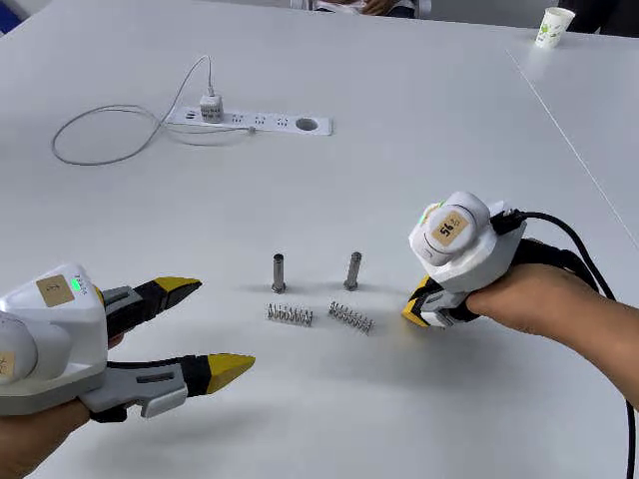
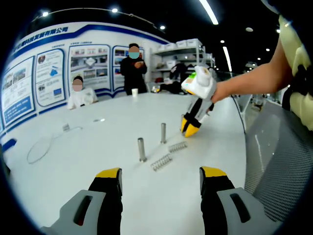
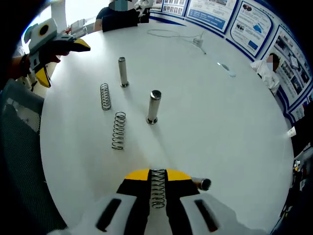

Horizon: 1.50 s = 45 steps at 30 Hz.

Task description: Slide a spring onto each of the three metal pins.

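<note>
Near left, the left gripper hangs over the white table, jaws spread wide and empty. At right, the right gripper is clamped on a spring, with a lying pin just beside its tip. Between them lie the left spring and right spring. Just beyond stand the left pin and right pin.

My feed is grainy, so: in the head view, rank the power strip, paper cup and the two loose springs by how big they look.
Power strip, largest.
Paper cup next, though farthest away.
Left spring and right spring look alike: unranked.
</note>
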Available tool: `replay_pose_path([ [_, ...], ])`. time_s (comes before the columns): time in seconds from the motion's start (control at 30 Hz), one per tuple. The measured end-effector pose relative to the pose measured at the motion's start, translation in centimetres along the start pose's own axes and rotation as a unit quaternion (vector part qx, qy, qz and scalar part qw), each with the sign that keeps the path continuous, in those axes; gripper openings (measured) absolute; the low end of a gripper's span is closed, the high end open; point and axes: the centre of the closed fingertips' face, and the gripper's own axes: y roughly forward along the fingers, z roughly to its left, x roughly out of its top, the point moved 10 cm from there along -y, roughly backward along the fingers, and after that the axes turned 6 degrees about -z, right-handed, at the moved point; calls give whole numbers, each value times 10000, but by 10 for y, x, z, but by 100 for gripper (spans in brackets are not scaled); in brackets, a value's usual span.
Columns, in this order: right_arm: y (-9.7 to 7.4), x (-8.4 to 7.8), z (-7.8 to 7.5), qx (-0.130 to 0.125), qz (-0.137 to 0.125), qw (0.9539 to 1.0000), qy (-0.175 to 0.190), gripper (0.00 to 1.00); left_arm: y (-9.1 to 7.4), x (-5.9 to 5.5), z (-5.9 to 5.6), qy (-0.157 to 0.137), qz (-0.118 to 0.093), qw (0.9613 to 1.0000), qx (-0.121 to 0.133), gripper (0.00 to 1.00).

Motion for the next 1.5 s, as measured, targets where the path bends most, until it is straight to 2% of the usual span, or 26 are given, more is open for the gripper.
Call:
replay_pose_path([
  [0.1,-1,0,1,1,-8,10000,-23,12,0,0,-1,-1,-2,10000,0,65],
  [0.6,-32,2,-1,-274,-710,9965,356,12,3,0,-3,9,-8,10000,-46,65],
  [0.93,-38,-3,-1,-396,-850,9942,531,12,5,0,-3,20,-1,10000,-74,65],
  [1.13,-40,-5,-1,-417,-925,9929,625,12,5,1,-3,27,0,10000,-81,65],
  [1.3,-46,-4,2,-394,-1108,9901,771,12,6,3,-5,35,-38,9999,-105,64],
  [1.5,-55,4,10,-312,-1366,9863,869,12,12,6,-13,-2,-63,9994,-327,60],
])
